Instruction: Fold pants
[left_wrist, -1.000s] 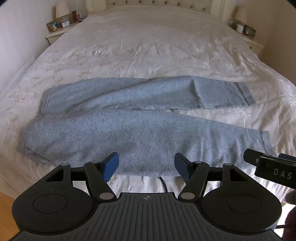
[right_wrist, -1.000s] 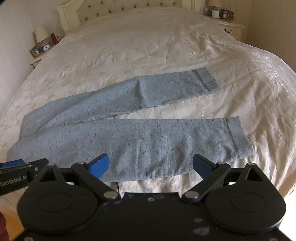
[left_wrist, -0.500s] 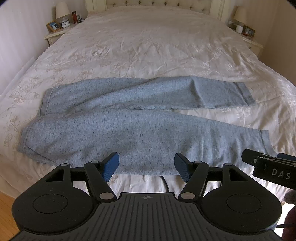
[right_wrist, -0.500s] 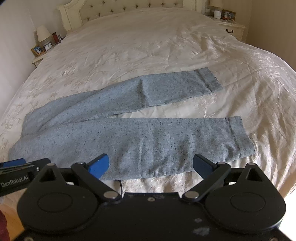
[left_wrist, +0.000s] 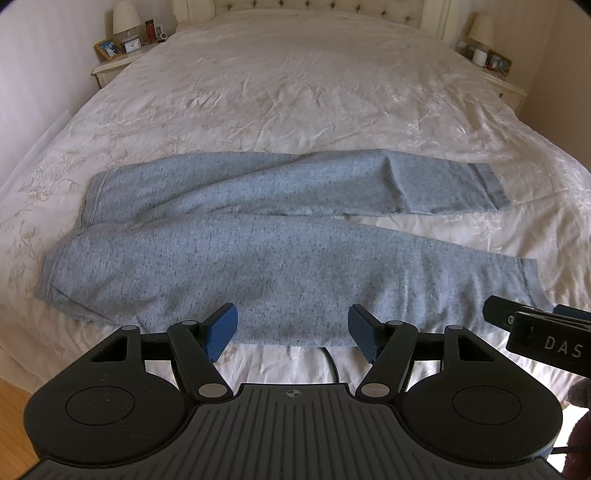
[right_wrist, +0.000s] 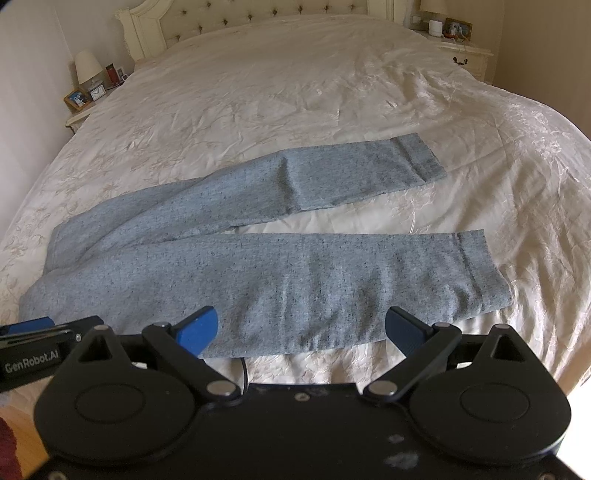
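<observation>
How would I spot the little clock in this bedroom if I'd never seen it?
Start at the big white bed and go to the nightstand by its head, the one with the red cup. The clock stands under the lamp, beside a picture frame; it alone has a white dial.

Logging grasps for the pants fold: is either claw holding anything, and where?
Nothing is held. The left claw and right claw are open above the pants.

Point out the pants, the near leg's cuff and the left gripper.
pants (left_wrist: 258, 266), left wrist view, thigh of the near leg.
near cuff (right_wrist: 476, 269), right wrist view, middle of the hem band.
left gripper (left_wrist: 291, 330), left wrist view, midway between its open fingertips.
</observation>
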